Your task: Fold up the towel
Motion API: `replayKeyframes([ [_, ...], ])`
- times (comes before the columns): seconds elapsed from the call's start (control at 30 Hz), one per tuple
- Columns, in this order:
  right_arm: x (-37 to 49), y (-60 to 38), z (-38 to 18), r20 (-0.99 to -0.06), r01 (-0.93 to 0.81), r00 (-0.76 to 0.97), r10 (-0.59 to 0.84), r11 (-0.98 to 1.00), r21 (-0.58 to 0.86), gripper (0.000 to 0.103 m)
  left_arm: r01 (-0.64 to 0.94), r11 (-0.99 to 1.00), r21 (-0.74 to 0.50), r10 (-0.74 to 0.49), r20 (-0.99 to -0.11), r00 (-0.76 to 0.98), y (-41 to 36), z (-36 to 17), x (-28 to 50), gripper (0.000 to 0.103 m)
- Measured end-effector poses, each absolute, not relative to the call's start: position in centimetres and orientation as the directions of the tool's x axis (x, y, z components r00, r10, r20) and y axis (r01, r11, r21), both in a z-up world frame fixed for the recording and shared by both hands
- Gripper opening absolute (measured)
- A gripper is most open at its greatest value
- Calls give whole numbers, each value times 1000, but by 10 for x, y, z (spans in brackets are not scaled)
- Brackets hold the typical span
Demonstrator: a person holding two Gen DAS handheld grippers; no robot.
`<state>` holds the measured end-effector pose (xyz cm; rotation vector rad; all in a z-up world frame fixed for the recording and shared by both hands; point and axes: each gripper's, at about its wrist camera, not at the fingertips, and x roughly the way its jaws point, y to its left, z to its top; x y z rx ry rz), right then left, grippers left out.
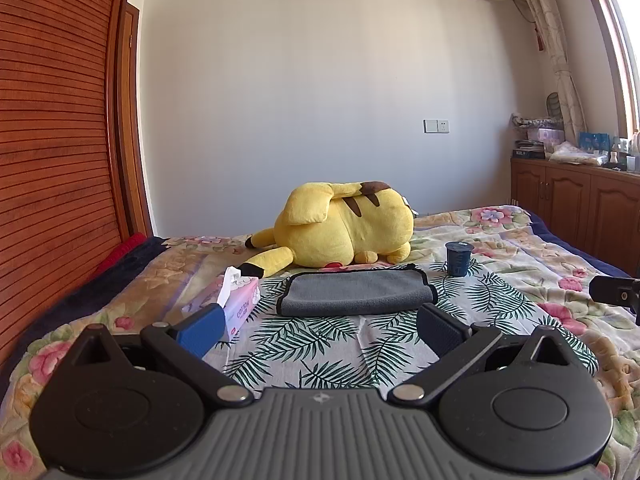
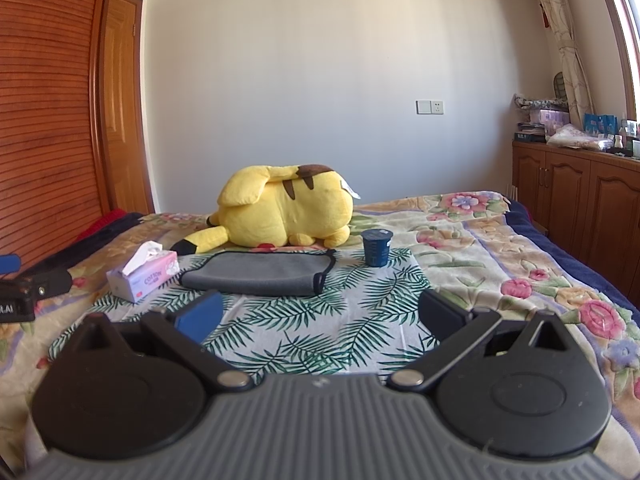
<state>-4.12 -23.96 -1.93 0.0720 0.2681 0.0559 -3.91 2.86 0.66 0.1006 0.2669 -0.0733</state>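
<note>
A grey towel [image 1: 356,292] with a black hem lies folded flat on a leaf-print cloth [image 1: 340,352] on the bed. It also shows in the right wrist view [image 2: 260,276]. My left gripper [image 1: 320,330] is open and empty, held above the cloth just short of the towel's near edge. My right gripper [image 2: 320,314] is open and empty, also short of the towel. Part of the right gripper [image 1: 616,294] shows at the right edge of the left wrist view, and part of the left gripper [image 2: 28,292] at the left edge of the right wrist view.
A yellow plush toy [image 1: 344,228] lies behind the towel. A pink tissue box [image 1: 236,300] stands left of the towel, a dark blue cup [image 1: 458,258] to its right. A wooden wardrobe [image 1: 52,120] is on the left, a low cabinet [image 1: 576,204] on the right.
</note>
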Motion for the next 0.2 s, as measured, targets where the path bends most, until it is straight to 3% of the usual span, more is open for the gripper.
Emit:
replayKeyframes([
  [0.2, -41, -240, -19, -263, -46, 963, 65, 996, 79, 103, 85, 992, 91, -58, -267, 962, 30, 5, -39, 84],
])
